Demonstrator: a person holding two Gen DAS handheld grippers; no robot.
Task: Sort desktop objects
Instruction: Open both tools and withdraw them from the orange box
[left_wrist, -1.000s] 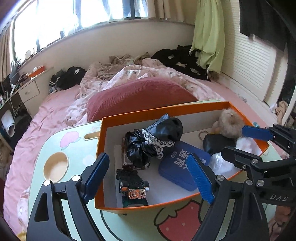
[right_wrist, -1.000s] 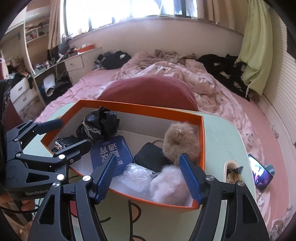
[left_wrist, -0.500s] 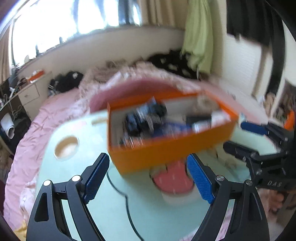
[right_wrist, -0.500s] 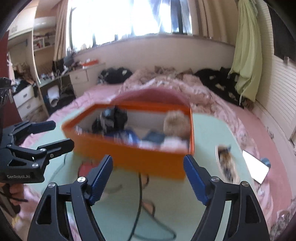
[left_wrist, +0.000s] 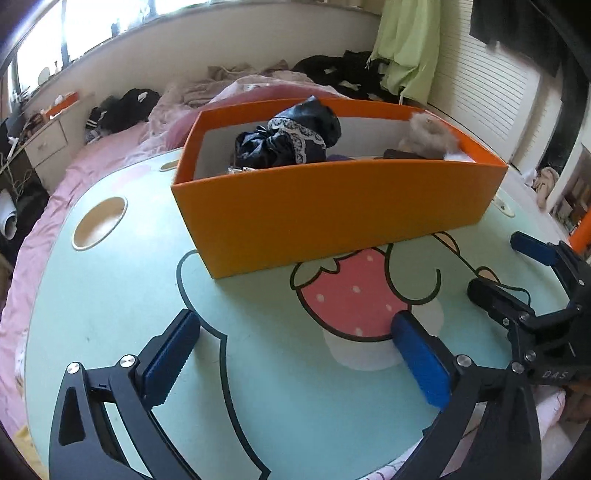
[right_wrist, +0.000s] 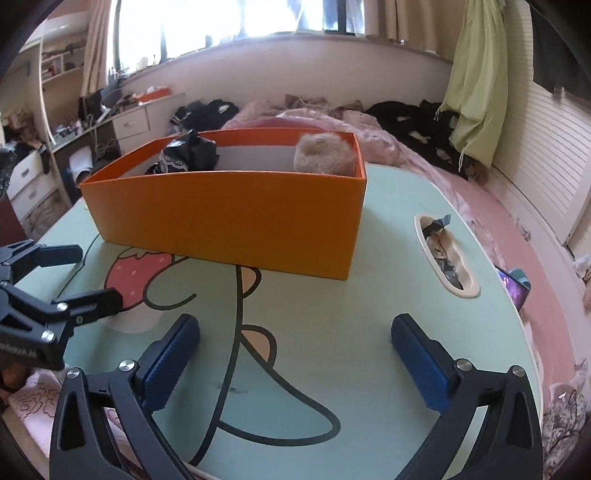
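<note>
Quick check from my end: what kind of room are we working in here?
Almost certainly a bedroom. The mint lap table holding the orange box sits on a bed with pink sheets and a rumpled quilt, with a drawer unit under the window.

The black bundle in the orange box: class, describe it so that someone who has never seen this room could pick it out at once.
Find the mint-green table with the strawberry cartoon, then the orange box standing on it. At the box's left end, a crumpled black bundle pokes above the rim. It is glossy and dark with white lace trim, unlike the tan fluffy ball at the other end.
</note>
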